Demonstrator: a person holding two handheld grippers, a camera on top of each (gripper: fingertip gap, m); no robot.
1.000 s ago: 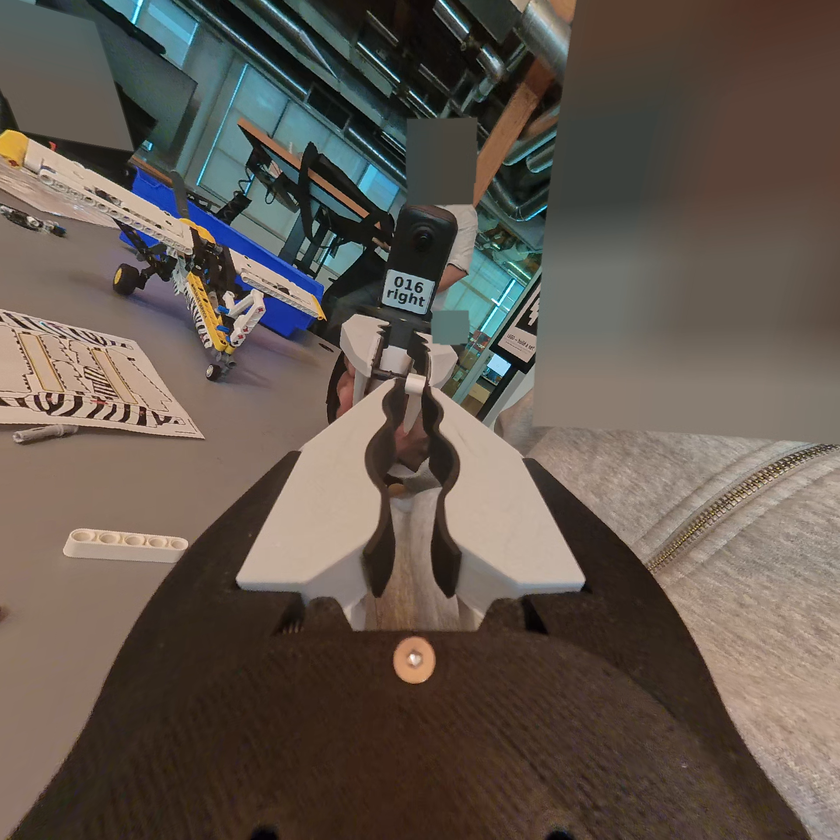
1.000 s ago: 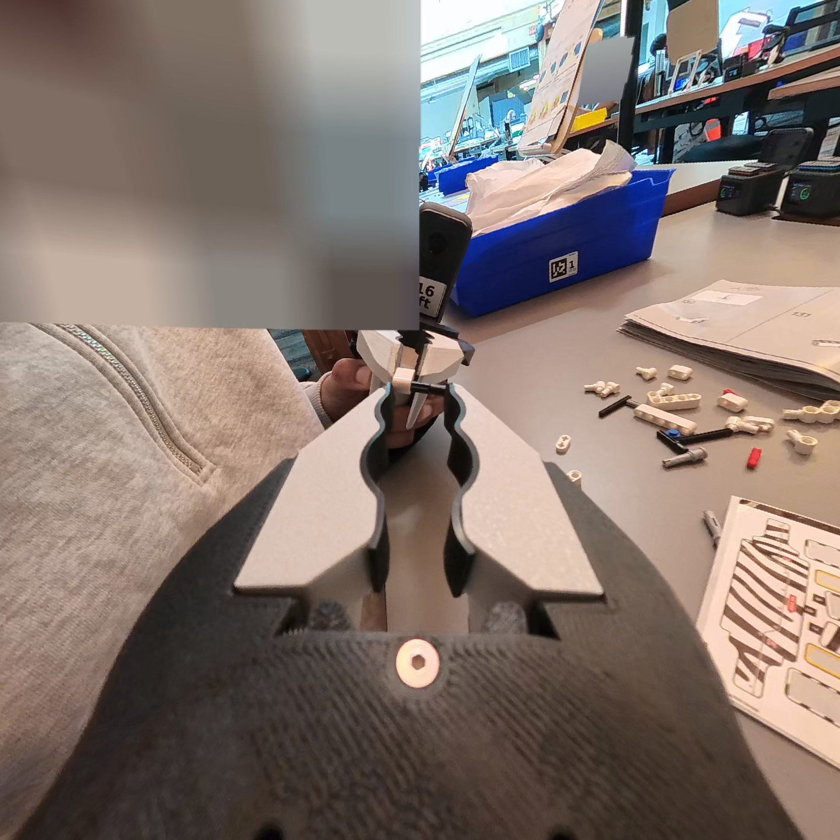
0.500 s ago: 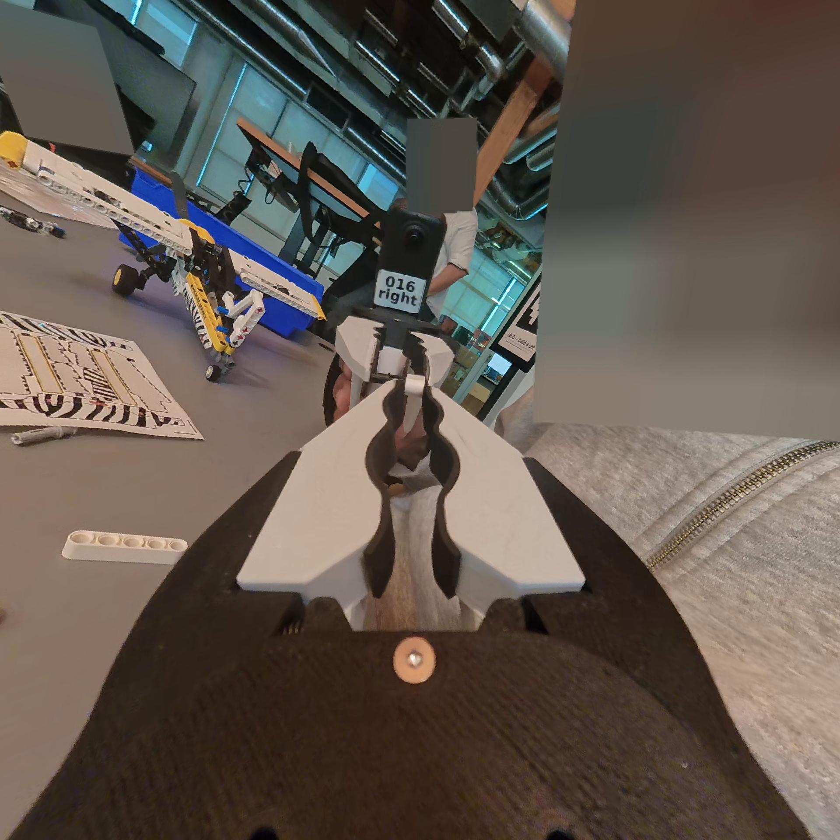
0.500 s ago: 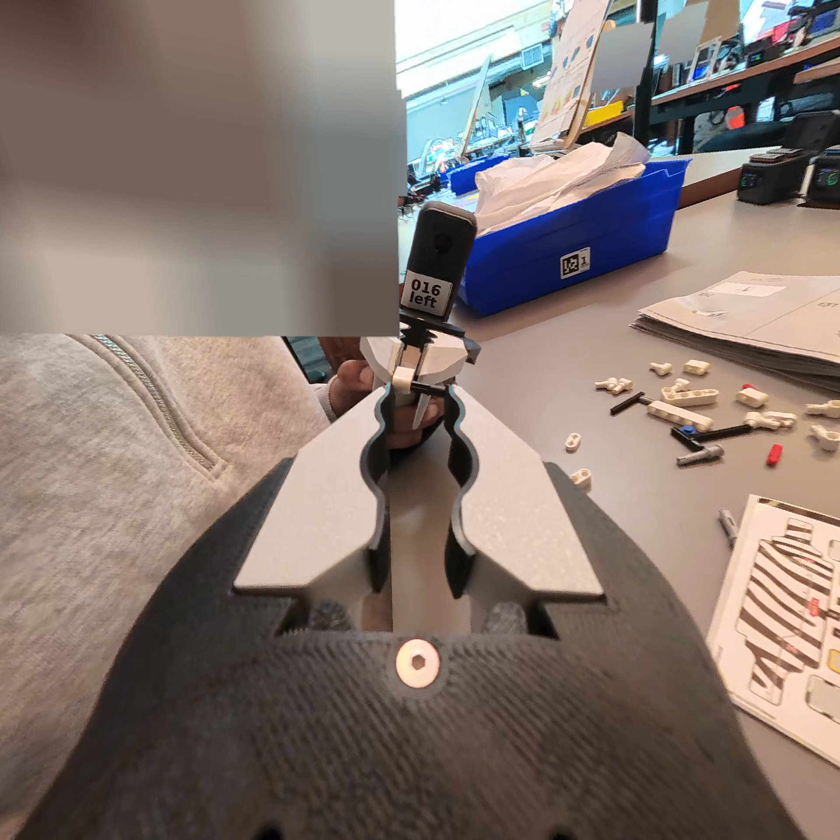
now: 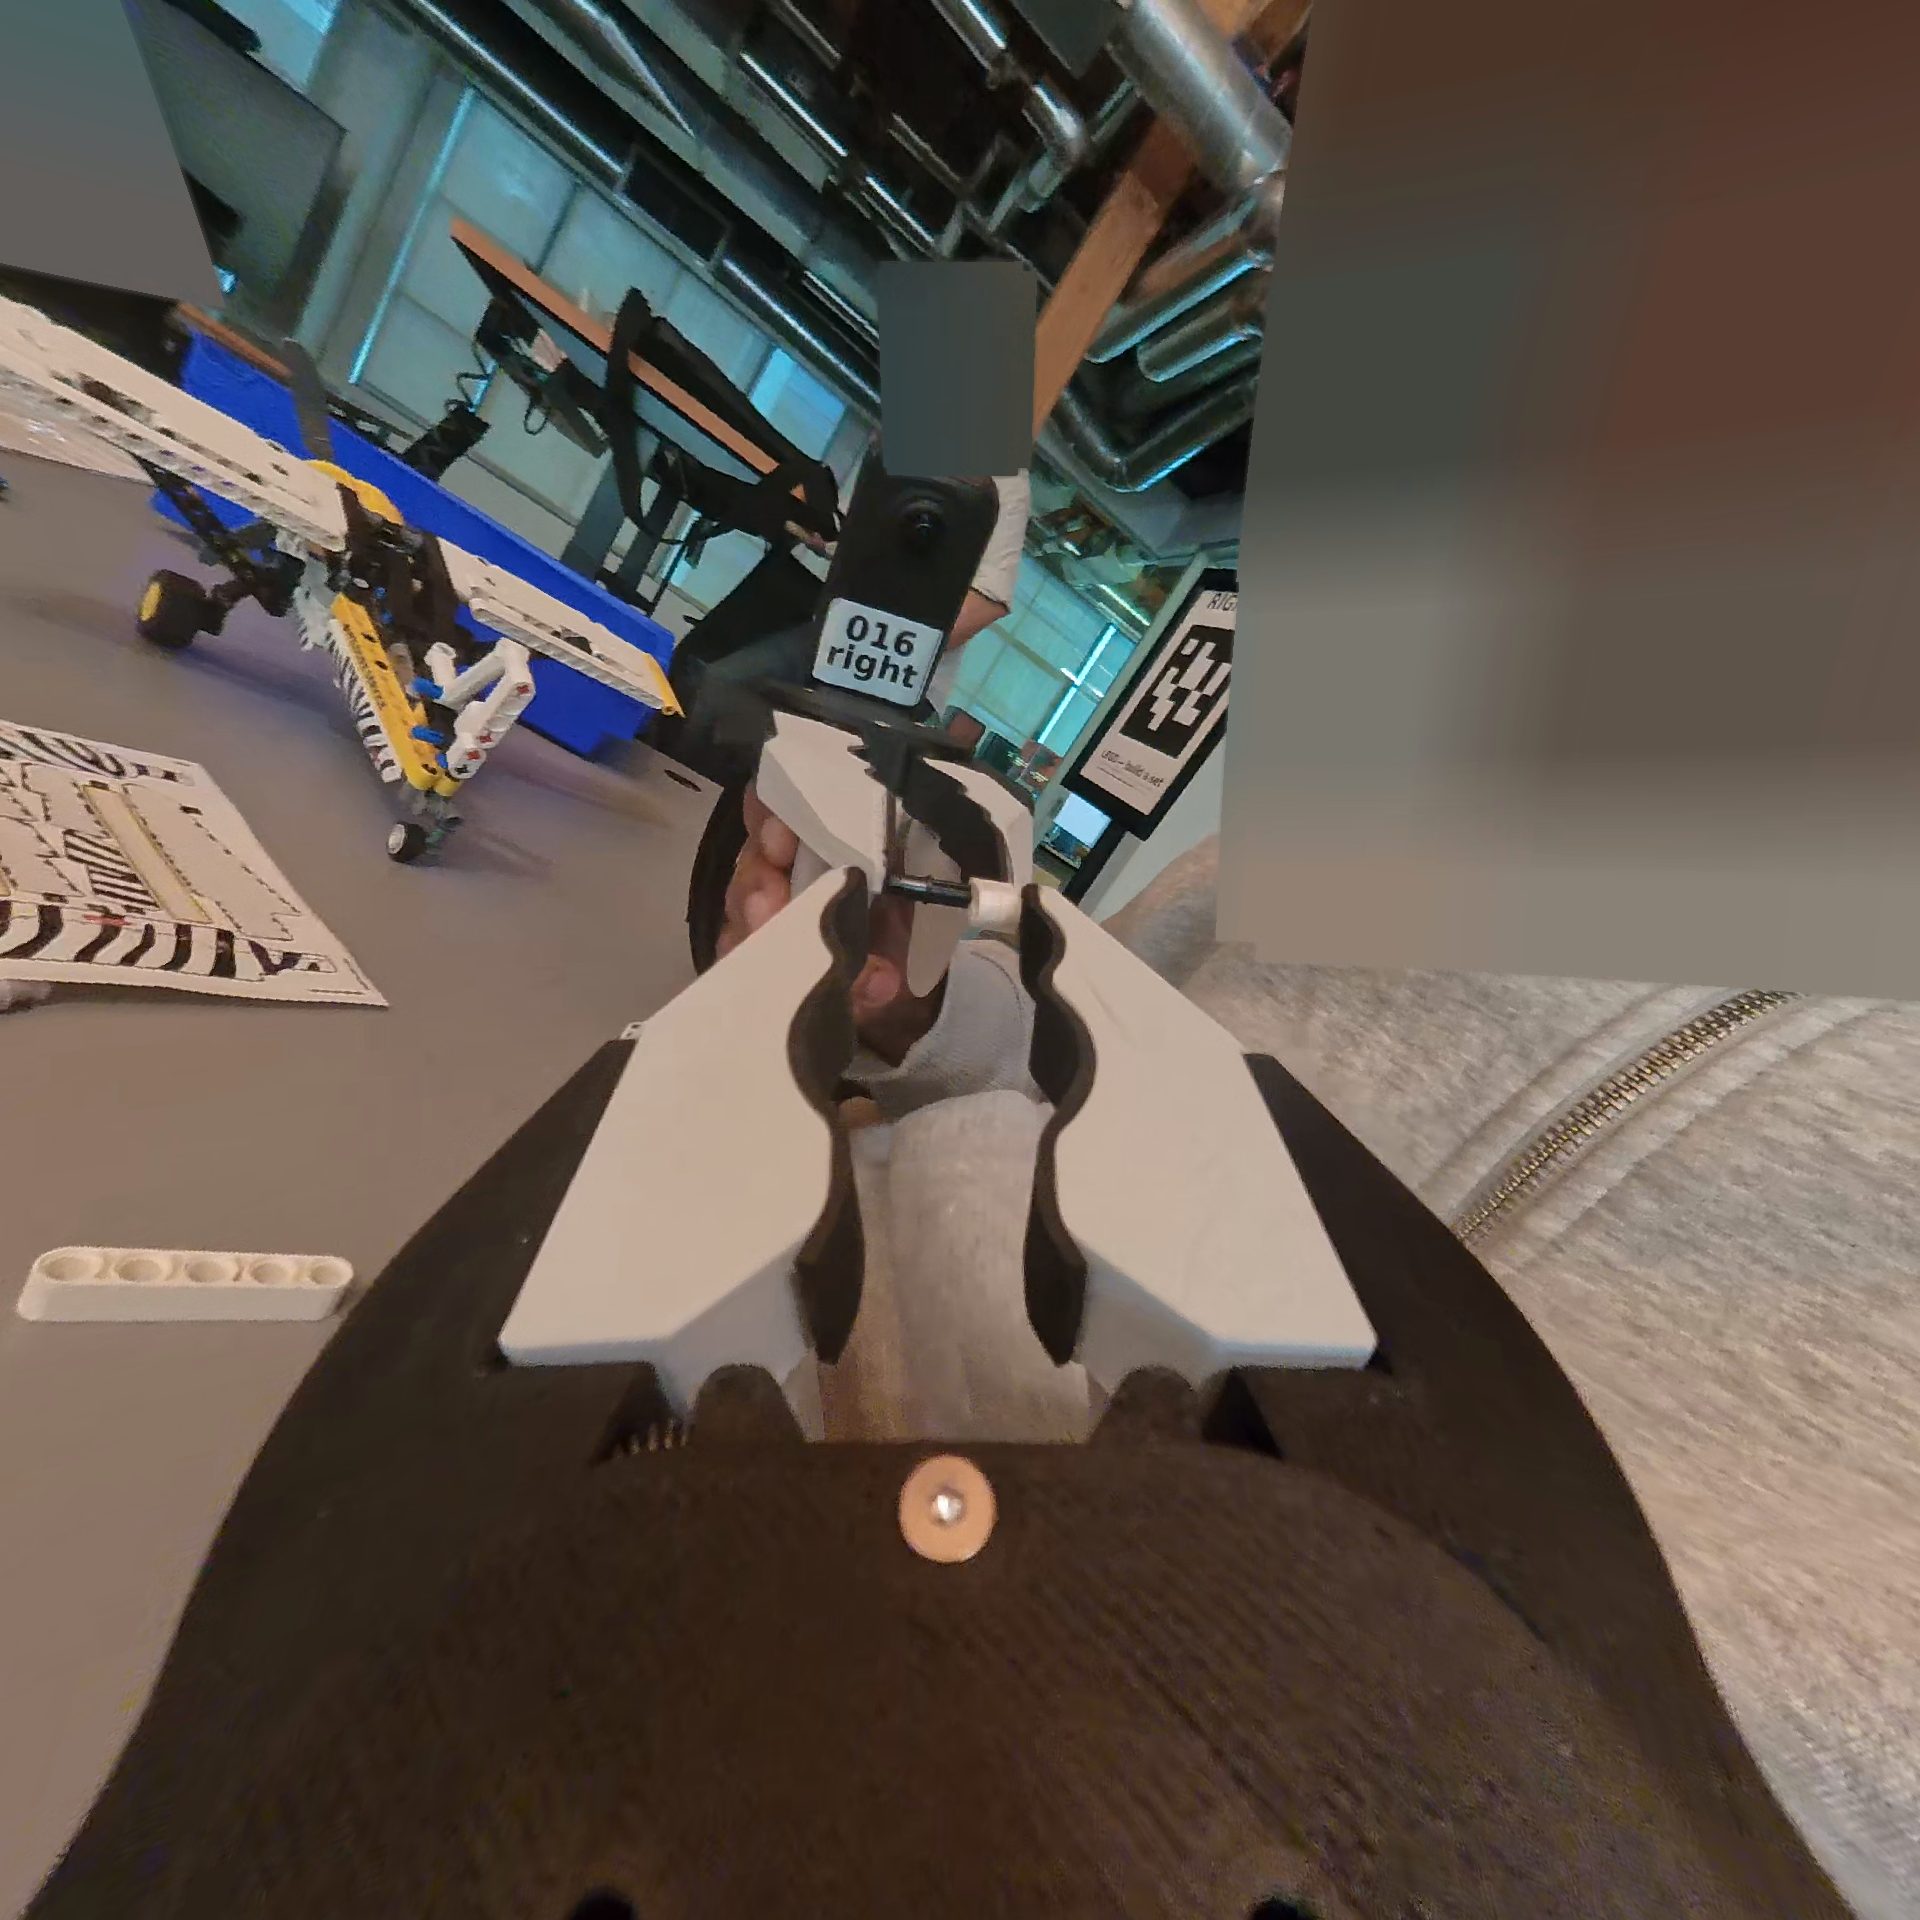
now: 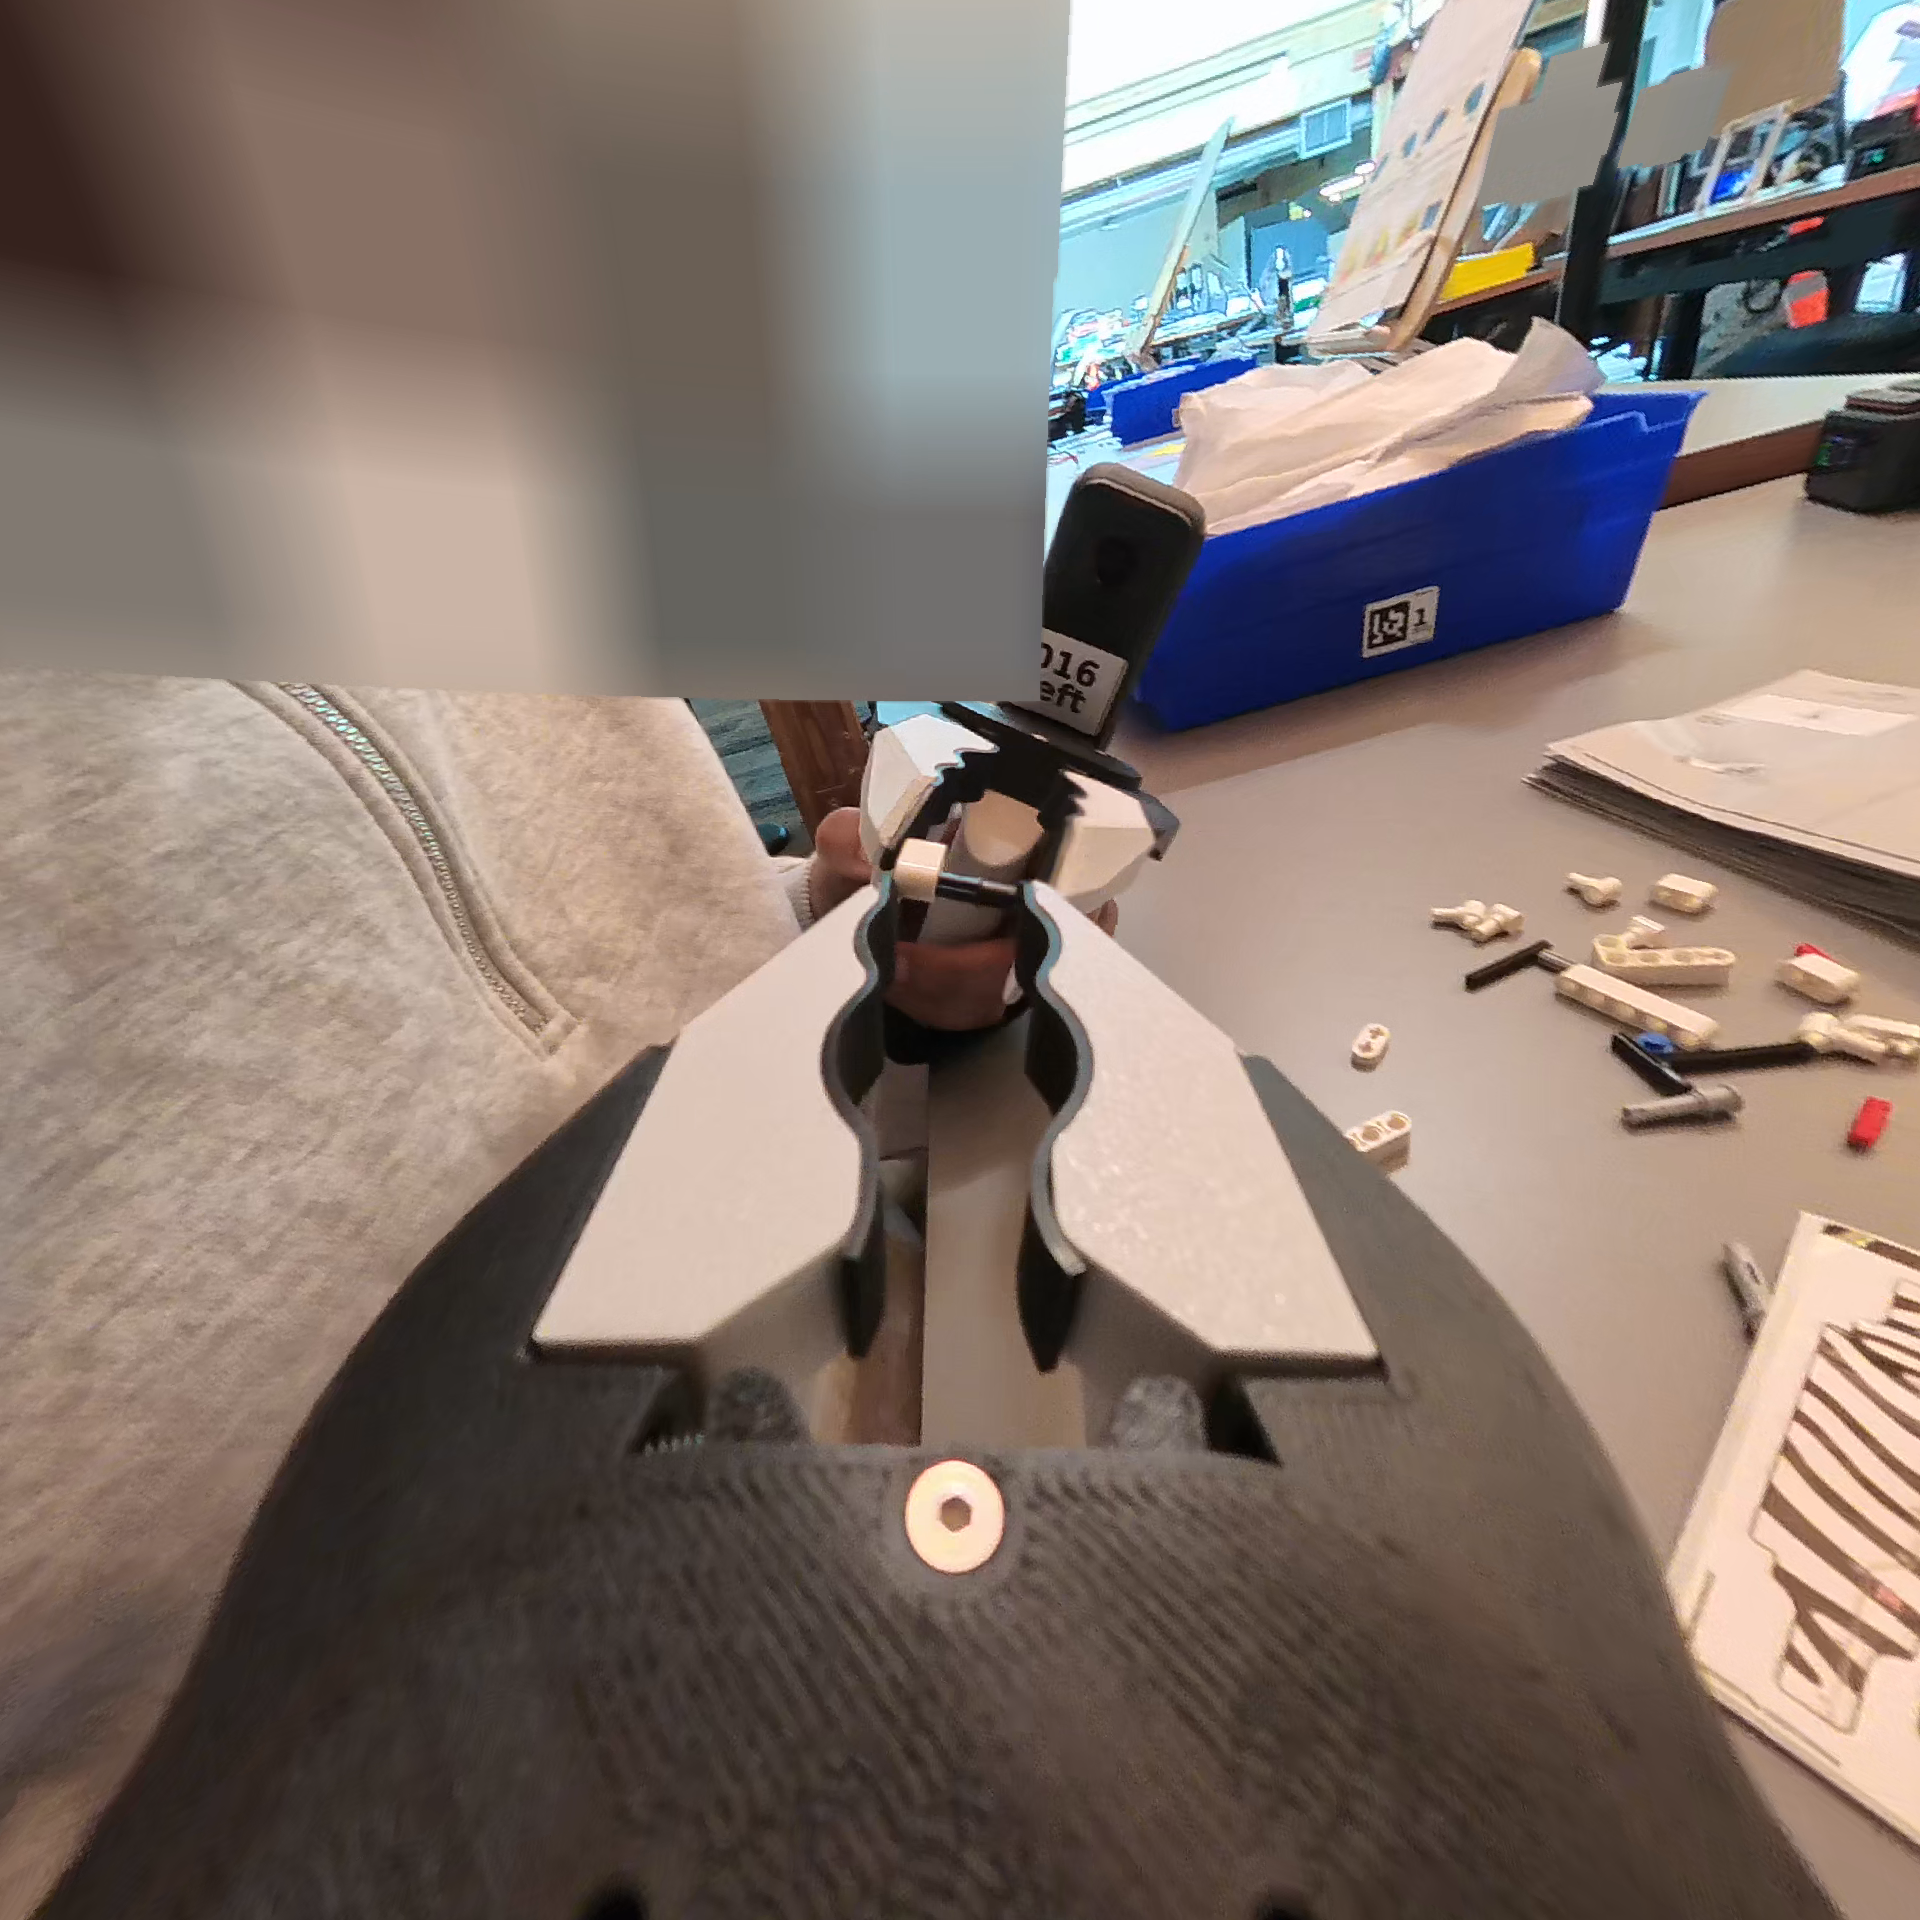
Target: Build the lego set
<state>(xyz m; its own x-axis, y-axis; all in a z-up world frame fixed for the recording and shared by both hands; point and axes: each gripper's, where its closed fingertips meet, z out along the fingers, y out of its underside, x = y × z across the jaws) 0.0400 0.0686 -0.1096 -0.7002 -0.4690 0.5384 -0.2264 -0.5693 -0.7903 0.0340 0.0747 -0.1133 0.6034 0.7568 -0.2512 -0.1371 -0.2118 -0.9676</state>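
White printed label on each gripper camera (image 5: 871, 658), coded tag on blue bin (image 6: 1401, 621)

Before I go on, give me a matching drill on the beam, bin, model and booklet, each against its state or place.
Things:
1. beam
2. bin
3. model
4. booklet

States:
A. blue, holds crumpled white paper
B. partly built, stands on small wheels
C. white, lies flat by itself, holes up
D. lies closed just beyond the loose parts

Pairs: 1-C, 2-A, 3-B, 4-D
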